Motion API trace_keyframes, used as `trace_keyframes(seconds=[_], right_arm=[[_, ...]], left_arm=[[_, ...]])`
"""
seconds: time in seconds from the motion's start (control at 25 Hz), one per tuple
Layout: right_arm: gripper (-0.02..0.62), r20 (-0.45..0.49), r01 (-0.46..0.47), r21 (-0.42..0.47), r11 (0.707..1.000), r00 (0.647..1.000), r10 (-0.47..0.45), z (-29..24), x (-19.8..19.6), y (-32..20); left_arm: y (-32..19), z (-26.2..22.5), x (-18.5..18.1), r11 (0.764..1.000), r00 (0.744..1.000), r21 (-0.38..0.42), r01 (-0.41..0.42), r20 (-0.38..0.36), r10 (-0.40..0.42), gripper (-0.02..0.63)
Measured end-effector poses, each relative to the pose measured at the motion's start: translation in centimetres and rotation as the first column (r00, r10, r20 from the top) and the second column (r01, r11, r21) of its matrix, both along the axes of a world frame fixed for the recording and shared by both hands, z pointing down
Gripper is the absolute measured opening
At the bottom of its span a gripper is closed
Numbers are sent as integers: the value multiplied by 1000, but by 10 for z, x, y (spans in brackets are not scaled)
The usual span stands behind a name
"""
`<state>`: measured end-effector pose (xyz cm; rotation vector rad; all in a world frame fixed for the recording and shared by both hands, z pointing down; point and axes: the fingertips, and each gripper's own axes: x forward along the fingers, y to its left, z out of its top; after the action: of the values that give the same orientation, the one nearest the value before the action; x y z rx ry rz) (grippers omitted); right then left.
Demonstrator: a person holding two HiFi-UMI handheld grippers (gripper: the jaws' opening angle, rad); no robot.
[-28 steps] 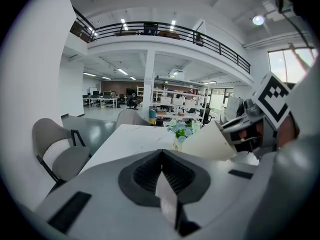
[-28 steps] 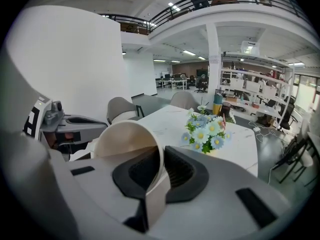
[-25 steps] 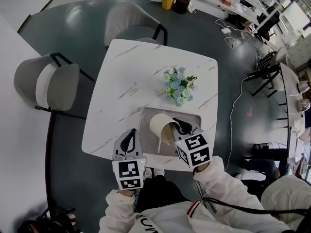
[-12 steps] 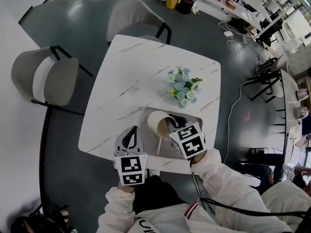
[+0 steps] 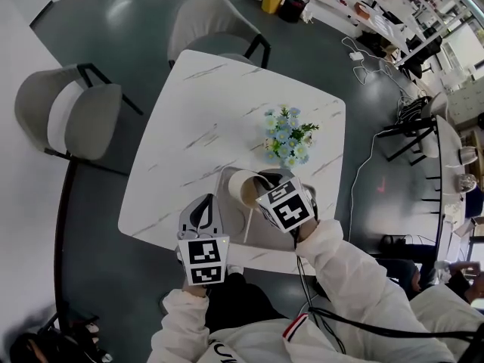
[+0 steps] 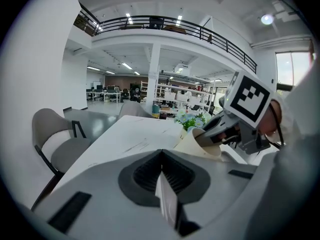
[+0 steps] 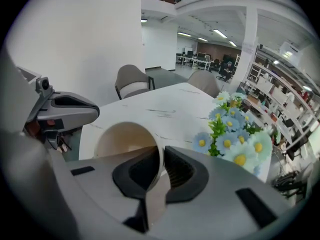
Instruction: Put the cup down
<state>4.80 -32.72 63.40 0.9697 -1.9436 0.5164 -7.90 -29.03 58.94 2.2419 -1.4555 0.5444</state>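
Note:
A cream paper cup hangs tilted over the grey tray, its mouth facing left. My right gripper is shut on the cup's wall near the rim. In the right gripper view the cup sits with its wall pinched between the jaws of the right gripper. My left gripper hovers over the table's near edge, left of the tray, shut with nothing in it. From the left gripper view, past the left gripper, I see the cup and the right gripper.
A bunch of blue and white flowers stands on the white marble table just beyond the tray. Two grey chairs stand at the left and far sides. Cables lie on the dark floor to the right.
The right gripper has rolled and come down toward the tray with the cup in it. The left gripper has sunk slightly by the table's near edge.

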Motion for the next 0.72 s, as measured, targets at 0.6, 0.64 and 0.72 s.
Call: trace_keyframes(seconds=[0.6,0.64,0.72], right_arm=[[34,-82,138,-136,981,985,-150,29,-22,-5],[34,-85,143,-140,980,984,-156,30,-24,-5],[34,-102,156,-139,978,980,-171,29,-28,-6]], left_arm=[[-1,15,-1,999,1000,-34,-3,-19,2,11],[-1,15,-2,999,1000,-36,-5,-20,4,11],[1,16,-2,999,1000,-38,-10,-20,9,11]])
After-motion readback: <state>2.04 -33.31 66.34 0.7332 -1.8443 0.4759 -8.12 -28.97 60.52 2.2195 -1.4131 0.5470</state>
